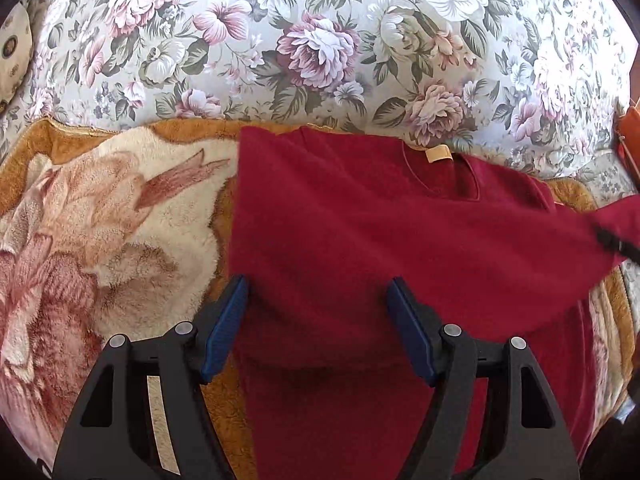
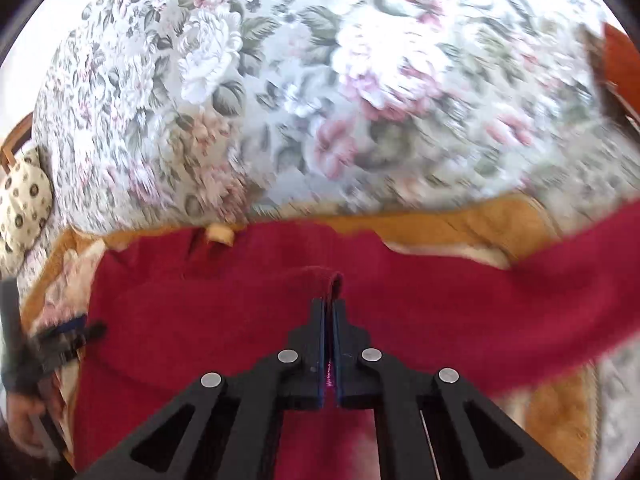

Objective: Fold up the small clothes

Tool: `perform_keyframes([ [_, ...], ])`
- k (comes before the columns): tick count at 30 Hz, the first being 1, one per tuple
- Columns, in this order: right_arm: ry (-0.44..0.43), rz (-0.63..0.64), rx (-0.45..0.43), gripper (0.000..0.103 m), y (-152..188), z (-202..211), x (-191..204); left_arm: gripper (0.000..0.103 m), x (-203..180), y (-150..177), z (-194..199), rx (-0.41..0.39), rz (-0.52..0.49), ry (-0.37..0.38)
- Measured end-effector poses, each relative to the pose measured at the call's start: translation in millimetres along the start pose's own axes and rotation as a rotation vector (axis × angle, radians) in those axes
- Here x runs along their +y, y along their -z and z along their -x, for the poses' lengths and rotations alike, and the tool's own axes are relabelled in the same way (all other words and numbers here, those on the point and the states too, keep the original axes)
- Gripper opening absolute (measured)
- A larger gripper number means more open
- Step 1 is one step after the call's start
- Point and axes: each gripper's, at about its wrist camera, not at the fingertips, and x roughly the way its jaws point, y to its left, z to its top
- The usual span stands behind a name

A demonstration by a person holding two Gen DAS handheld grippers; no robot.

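Observation:
A dark red shirt (image 1: 360,232) lies flat on a fluffy orange and cream blanket (image 1: 120,220), its tan neck label (image 1: 439,155) at the far edge. My left gripper (image 1: 318,292) hovers over the shirt's near left part, blue pads wide open, nothing between them. In the right wrist view the same red shirt (image 2: 220,312) spreads across the frame. My right gripper (image 2: 329,304) is shut on a raised fold of the shirt's cloth, which pokes up past the fingertips. The right gripper's tip shows at the right edge of the left wrist view, lifting a sleeve corner (image 1: 612,220).
A flowered bedspread (image 1: 320,40) covers the bed beyond the blanket. A dotted cushion (image 2: 24,204) lies at the far left. An orange-red object (image 1: 630,136) sits at the right edge. A person's hand (image 2: 24,412) with the left gripper is at the left edge of the right wrist view.

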Motion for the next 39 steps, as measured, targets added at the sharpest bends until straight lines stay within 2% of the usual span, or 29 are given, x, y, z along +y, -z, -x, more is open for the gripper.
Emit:
perform_keyframes([
  [2,0.047,-0.007,0.074,0.003,17.9,-10.9,-12.2,0.072,-3.5,2.3,-2.7,0.009,-0.016,-0.012],
  [4,0.043,-0.015,0.128,0.004,26.4,-22.1,-16.2,0.072,-8.6,5.9,-2.2,0.003,-0.047,-0.041],
  [10,0.028,-0.034,-0.026,0.020,4.5,0.7,-1.8,0.072,-4.2,1.8,5.9,-0.024,-0.003,-0.025],
  [13,-0.031,0.016,-0.004,0.024,-1.6,-14.9,17.2,0.072,-3.5,-3.2,-2.6,-0.003,0.012,-0.034],
  [16,-0.109,0.099,0.089,0.024,-0.1,-49.6,40.1,0.072,-6.0,-3.8,-10.0,0.014,0.004,-0.043],
  [18,-0.114,0.173,0.134,0.025,1.6,-69.4,50.4,0.072,-9.0,-3.6,-11.0,0.012,-0.017,-0.054],
  [21,-0.129,0.265,0.100,0.025,2.4,-78.4,57.1,0.072,-9.6,-5.6,-14.2,0.012,-0.028,-0.055],
  [24,-0.139,0.364,0.093,0.001,3.3,-80.4,65.5,0.072,-6.9,-8.1,-15.7,0.007,-0.005,-0.047],
  [28,-0.075,0.435,0.061,0.000,-4.5,-79.2,72.3,0.072,-4.3,-11.7,-14.1,-0.004,0.041,-0.030],
  [31,-0.044,0.364,0.012,0.000,-20.0,-76.4,62.8,0.072,-3.6,-12.9,-12.6,-0.009,0.062,-0.021],
  [32,-0.057,0.343,0.007,0.000,-23.1,-76.3,60.0,0.072,-3.9,-12.9,-12.7,-0.007,0.062,-0.021],
  [33,-0.139,0.329,0.008,0.000,-24.7,-74.7,59.7,0.072,-4.5,-12.3,-12.1,-0.007,0.057,-0.021],
  [35,-0.285,0.307,0.058,0.004,-24.9,-75.6,62.8,0.072,-5.2,-11.1,-11.5,-0.010,0.046,-0.019],
  [36,-0.316,0.324,0.105,0.017,-23.0,-79.0,68.6,0.072,-5.0,-10.2,-11.6,-0.010,0.044,-0.018],
  [37,-0.302,0.362,0.122,0.039,-20.8,-81.4,74.1,0.072,-4.7,-9.6,-11.7,-0.010,0.043,-0.017],
  [38,-0.269,0.414,0.123,0.046,-18.5,-84.7,80.5,0.072,-4.6,-8.7,-11.4,-0.011,0.043,-0.017],
  [39,-0.253,0.448,0.119,0.047,-17.0,-87.6,84.6,0.072,-4.4,-7.9,-10.9,-0.013,0.044,-0.016],
])
